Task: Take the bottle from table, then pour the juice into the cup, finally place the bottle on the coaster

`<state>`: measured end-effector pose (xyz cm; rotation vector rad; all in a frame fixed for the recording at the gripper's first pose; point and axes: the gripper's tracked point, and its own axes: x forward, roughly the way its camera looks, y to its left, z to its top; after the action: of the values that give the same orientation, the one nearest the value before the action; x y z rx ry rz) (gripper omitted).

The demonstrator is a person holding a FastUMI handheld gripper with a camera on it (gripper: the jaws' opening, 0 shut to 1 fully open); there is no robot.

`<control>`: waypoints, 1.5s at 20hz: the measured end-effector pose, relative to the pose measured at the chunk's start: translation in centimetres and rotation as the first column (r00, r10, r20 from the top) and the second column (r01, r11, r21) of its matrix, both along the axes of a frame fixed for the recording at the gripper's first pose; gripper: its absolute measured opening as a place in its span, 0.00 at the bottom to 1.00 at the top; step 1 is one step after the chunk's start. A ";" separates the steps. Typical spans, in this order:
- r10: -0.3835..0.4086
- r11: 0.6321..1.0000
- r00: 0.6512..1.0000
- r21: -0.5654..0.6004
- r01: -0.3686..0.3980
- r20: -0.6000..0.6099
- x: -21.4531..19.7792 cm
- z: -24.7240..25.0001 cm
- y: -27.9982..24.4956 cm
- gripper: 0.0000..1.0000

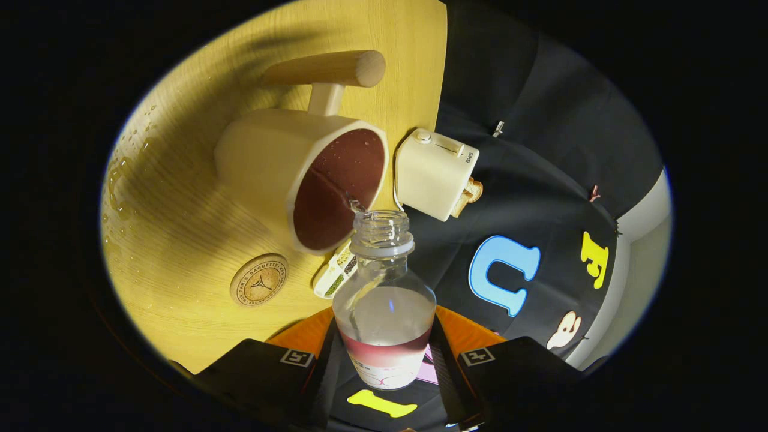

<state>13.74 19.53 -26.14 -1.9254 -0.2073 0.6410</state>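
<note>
The wooden table (pixel 198 198) carries all items and is wet, with droplets and a small puddle (pixel 120 180) near its far side from the cup. The cup (pixel 300 174), cream outside and dark red-brown inside, has a wooden handle (pixel 327 69) and stands just beyond the bottle's mouth. A cream toaster-shaped box (pixel 435 174) with a slice of bread (pixel 470 195) showing sits beside the cup at the table's edge. The clear bottle (pixel 384 300), uncapped, is clamped between the jaws (pixel 384 360), tilted toward the cup, with a thin stream of clear liquid running from its mouth into the cup. A round cork coaster (pixel 259 279) lies bare near the cup. A small packet (pixel 336 273) lies under the cup's rim.
</note>
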 end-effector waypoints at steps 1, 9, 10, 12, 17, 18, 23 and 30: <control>0.009 1.000 1.000 -0.011 -0.009 -0.001 -0.1 -0.1 0.3 0.73; 0.046 0.996 0.999 -0.073 -0.045 0.010 -0.5 -0.3 0.9 0.73; 0.049 0.996 0.999 -0.080 -0.048 0.013 -0.3 -0.2 1.0 0.73; 0.058 0.994 0.998 -0.098 -0.056 0.019 -0.1 0.0 1.2 0.73; 0.073 0.989 0.997 -0.133 -0.067 0.038 0.4 0.3 1.3 0.73; 0.076 0.988 0.996 -0.140 -0.070 0.040 0.5 0.5 1.3 0.73; 0.081 0.984 0.995 -0.165 -0.071 0.054 0.6 1.1 1.3 0.73; 0.095 0.977 0.993 -0.197 -0.079 0.075 1.0 2.3 1.3 0.73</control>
<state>14.71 20.84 -23.79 -2.1427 -0.2928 0.6590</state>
